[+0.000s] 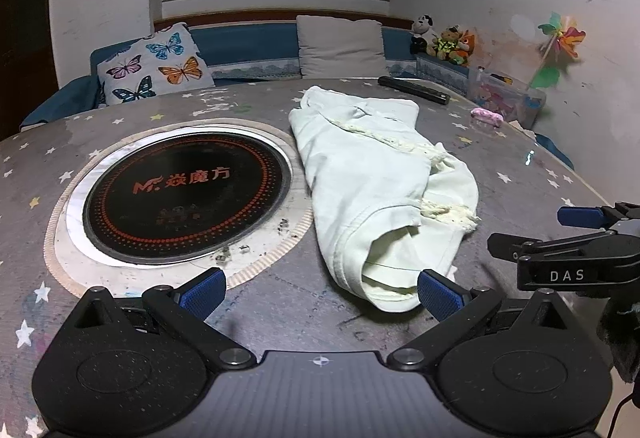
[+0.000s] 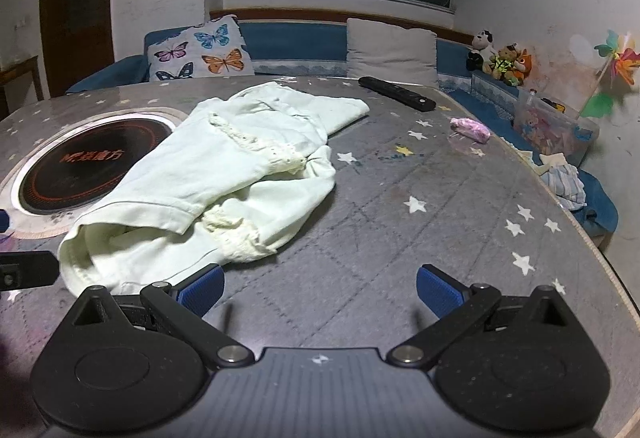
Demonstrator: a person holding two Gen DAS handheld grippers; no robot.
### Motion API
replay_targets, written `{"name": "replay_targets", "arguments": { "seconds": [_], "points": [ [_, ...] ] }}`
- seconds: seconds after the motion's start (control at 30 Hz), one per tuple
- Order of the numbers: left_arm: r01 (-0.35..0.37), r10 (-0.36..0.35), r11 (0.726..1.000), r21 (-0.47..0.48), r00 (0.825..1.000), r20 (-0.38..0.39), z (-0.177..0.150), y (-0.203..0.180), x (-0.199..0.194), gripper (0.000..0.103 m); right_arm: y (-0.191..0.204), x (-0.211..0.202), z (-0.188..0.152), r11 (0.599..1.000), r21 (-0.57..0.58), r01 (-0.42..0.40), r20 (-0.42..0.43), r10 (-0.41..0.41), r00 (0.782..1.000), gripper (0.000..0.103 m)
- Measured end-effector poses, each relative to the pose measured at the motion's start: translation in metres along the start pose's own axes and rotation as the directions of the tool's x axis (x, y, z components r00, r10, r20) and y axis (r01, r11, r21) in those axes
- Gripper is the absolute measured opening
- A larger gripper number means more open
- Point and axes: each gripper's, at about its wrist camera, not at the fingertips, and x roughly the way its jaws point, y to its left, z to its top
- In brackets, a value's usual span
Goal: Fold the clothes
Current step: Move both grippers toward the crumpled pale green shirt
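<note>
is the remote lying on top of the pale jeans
No, the remote lies on the bare table beyond the pale jeans, with a clear gap between them.

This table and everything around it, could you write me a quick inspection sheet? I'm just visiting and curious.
Surface: round grey star-patterned table with a built-in black cooktop.
Job's things: pale frayed shorts, crumpled, partly over the cooktop's rim.
Clutter: black remote, small pink object.
Grippers: left gripper and right gripper both open, holding nothing.
Cables: thin dark cable at the left view's right edge.
Surroundings: blue bench, butterfly cushion, plush toys, pinwheel, dark window.
</note>
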Motion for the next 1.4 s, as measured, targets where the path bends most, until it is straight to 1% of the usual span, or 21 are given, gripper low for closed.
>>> {"name": "replay_targets", "arguments": {
  "seconds": [0.33, 0.53, 0.8, 1.07, 1.27, 1.4],
  "points": [
    [-0.008, 0.008, 1.000, 0.010, 1.000, 0.022, -0.004, -0.023, -0.005, 0.103, 0.002, -0.006, -0.004, 1.000, 0.013, -0.018, -0.006, 0.018, 1.000, 0.103],
    [0.007, -0.007, 1.000, 0.022, 1.000, 0.025, -0.004, -0.032, -0.013, 0.103, 0.003, -0.009, -0.006, 0.999, 0.021, -0.026, -0.009, 0.026, 1.000, 0.103],
    [0.017, -0.017, 1.000, 0.024, 1.000, 0.014, 0.011, -0.026, 0.001, 0.103, 0.003, -0.004, -0.007, 0.999, 0.027, -0.028, -0.022, 0.029, 0.999, 0.103],
    [0.041, -0.042, 0.998, 0.048, 0.999, 0.024, 0.024, -0.018, 0.007, 0.102, 0.001, 0.001, -0.005, 0.999, 0.037, -0.035, -0.026, 0.036, 0.999, 0.103],
    [0.059, -0.063, 0.993, 0.103, 0.998, 0.032, 0.039, -0.024, 0.019, 0.094, -0.006, 0.004, -0.002, 0.998, 0.059, -0.033, -0.023, 0.034, 0.999, 0.103],
    [0.077, -0.082, 0.986, 0.149, 0.996, 0.030, 0.051, -0.034, 0.030, 0.086, -0.013, 0.008, 0.001, 0.998, 0.065, -0.027, -0.024, 0.029, 0.999, 0.103]
  ]
}}
